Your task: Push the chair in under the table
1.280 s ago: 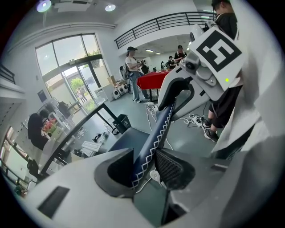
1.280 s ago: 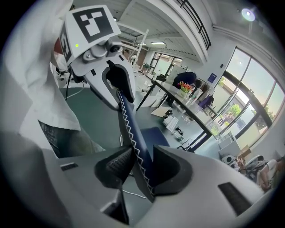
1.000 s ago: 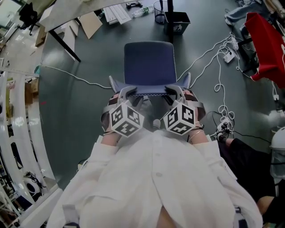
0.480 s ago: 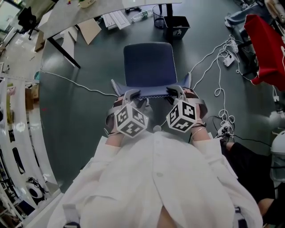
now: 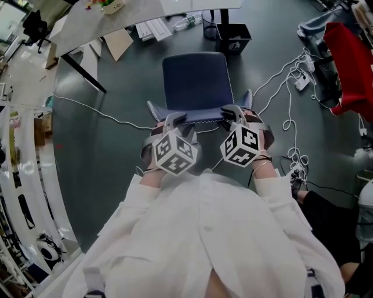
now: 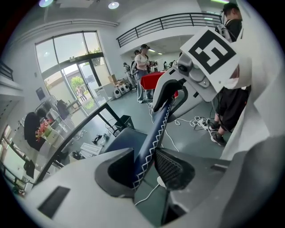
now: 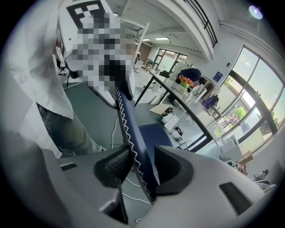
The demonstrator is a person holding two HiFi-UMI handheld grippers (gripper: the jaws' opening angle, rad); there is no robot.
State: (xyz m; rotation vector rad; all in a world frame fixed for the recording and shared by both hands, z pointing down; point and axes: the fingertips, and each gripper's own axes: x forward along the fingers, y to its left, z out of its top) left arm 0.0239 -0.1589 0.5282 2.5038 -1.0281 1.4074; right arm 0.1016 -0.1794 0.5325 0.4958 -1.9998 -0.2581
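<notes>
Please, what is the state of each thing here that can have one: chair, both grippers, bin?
chair: upright on the floor, short of the table, not under it.
left gripper: shut on the top edge of the chair's backrest.
right gripper: shut on the same edge, further right.
bin: upright, open at the top.

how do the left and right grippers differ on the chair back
The left gripper clamps the chair back near its left end, the right gripper near its right end. The left gripper's cube sits lower in the head view than the right gripper's. Both shut on its top edge.
</notes>
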